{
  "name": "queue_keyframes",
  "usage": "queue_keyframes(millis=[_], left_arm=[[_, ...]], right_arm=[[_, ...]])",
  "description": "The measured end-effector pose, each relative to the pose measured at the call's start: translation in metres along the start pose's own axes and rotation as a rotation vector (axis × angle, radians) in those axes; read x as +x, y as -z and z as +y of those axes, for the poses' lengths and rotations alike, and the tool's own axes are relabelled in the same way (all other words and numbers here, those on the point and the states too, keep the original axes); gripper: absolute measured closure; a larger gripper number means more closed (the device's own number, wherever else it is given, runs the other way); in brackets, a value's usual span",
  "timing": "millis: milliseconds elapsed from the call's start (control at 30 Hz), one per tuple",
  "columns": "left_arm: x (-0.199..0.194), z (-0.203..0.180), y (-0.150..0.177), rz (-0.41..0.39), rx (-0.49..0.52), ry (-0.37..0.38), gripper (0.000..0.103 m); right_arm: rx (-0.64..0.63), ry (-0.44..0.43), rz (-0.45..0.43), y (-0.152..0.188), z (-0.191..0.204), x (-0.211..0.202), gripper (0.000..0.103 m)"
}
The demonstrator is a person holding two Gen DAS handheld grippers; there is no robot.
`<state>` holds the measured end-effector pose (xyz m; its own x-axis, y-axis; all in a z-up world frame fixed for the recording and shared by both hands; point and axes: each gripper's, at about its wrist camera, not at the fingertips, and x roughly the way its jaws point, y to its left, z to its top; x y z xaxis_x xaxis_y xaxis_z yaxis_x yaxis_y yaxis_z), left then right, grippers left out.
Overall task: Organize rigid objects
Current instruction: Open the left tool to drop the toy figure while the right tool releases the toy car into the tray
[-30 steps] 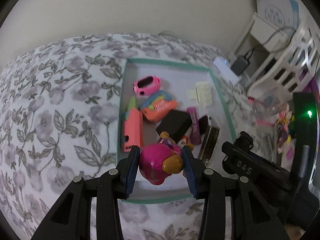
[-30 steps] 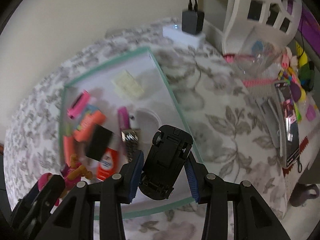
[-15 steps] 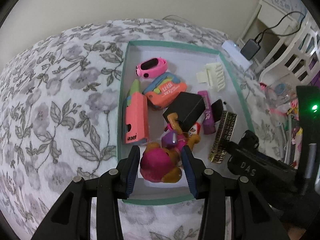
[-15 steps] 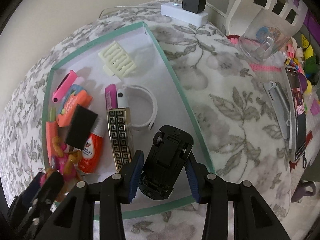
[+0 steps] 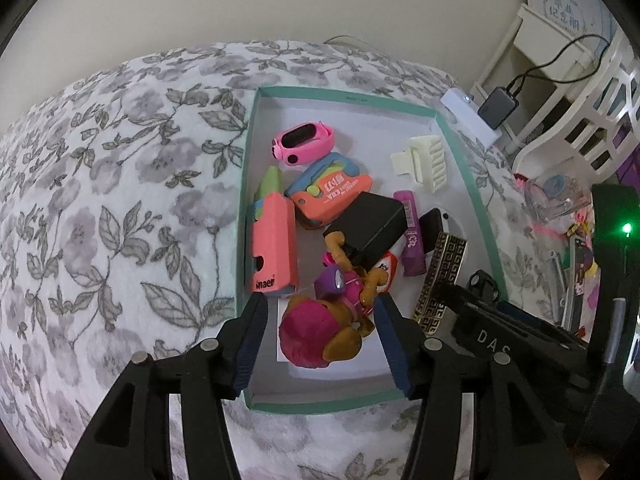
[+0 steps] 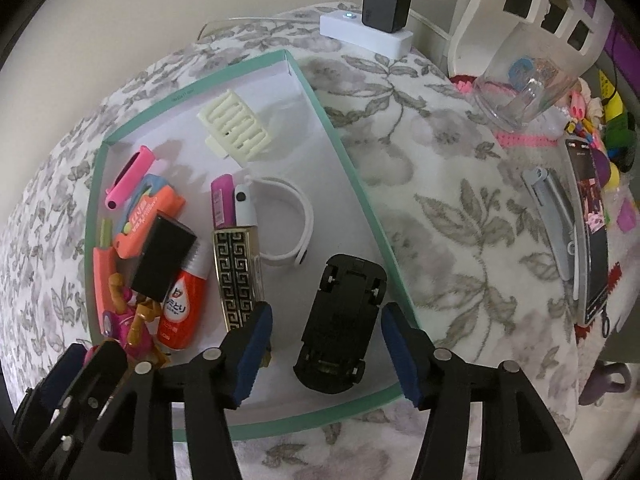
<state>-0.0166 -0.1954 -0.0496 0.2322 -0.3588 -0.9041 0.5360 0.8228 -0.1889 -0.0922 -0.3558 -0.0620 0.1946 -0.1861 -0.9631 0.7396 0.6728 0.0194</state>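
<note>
A green-rimmed white box (image 5: pixel 464 176) (image 6: pixel 348 168) lies on a floral cloth and holds several small things. My left gripper (image 5: pixel 320 340) is open over its near end, its jaws clear on both sides of a pink and brown toy figure (image 5: pixel 320 336) lying in the box. My right gripper (image 6: pixel 326 354) is open too, its jaws apart from a black toy car (image 6: pixel 340 322) that lies upside down in the box's near right corner. The figure also shows in the right wrist view (image 6: pixel 128 316).
The box also holds a pink watch (image 5: pixel 302 144), a coral case (image 5: pixel 272 252), a black block (image 5: pixel 370 224), a gold-patterned bar (image 6: pixel 238 276), a cream comb (image 6: pixel 236 128) and a white band (image 6: pixel 288 220). A glass (image 6: pixel 524 88), a phone (image 6: pixel 592 224) and a charger (image 6: pixel 368 28) lie right of it.
Both grippers have opened and let go: the toy figure and the black car now lie in the box. Both grippers came lower and nearer the box.
</note>
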Motion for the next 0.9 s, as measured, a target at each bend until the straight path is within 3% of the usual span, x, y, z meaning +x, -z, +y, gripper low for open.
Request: queue_keyframes(millis=[167,267,433,500,600,667,800,900], left_arm=[[-0.012,0.016,-0.006,-0.017,-0.059,-0.01,0.045],[-0.019,0.031,-0.01,-0.036,-0.095,-0.048,0.025],[-0.026,0.06,-0.015,-0.047,-0.144,-0.163,0.024],[-0.027,0.072,-0.015,-0.039,-0.167,-0.198,0.018],[-0.03,0.089,-0.015,-0.034,-0.204,-0.232,0.01],[-0.032,0.097,-0.013,-0.034,-0.218,-0.252,0.009],[-0.035,0.107,-0.01,-0.029,-0.223,-0.277,0.009],[-0.036,0.111,-0.008,-0.025,-0.225,-0.281,0.009]], right_arm=[[0.006,-0.038,-0.047,-0.003,0.003,-0.015,0.036],[0.003,-0.085,-0.068,-0.002,0.01,-0.024,0.036],[-0.07,-0.141,-0.094,0.004,0.036,-0.035,0.032],[-0.097,-0.163,-0.095,0.007,0.048,-0.037,0.025],[-0.134,-0.17,-0.103,0.012,0.059,-0.039,0.022],[-0.152,-0.173,-0.105,0.015,0.064,-0.04,0.02],[-0.166,-0.181,-0.11,0.022,0.069,-0.041,0.002],[-0.169,-0.188,-0.115,0.027,0.07,-0.043,0.002]])
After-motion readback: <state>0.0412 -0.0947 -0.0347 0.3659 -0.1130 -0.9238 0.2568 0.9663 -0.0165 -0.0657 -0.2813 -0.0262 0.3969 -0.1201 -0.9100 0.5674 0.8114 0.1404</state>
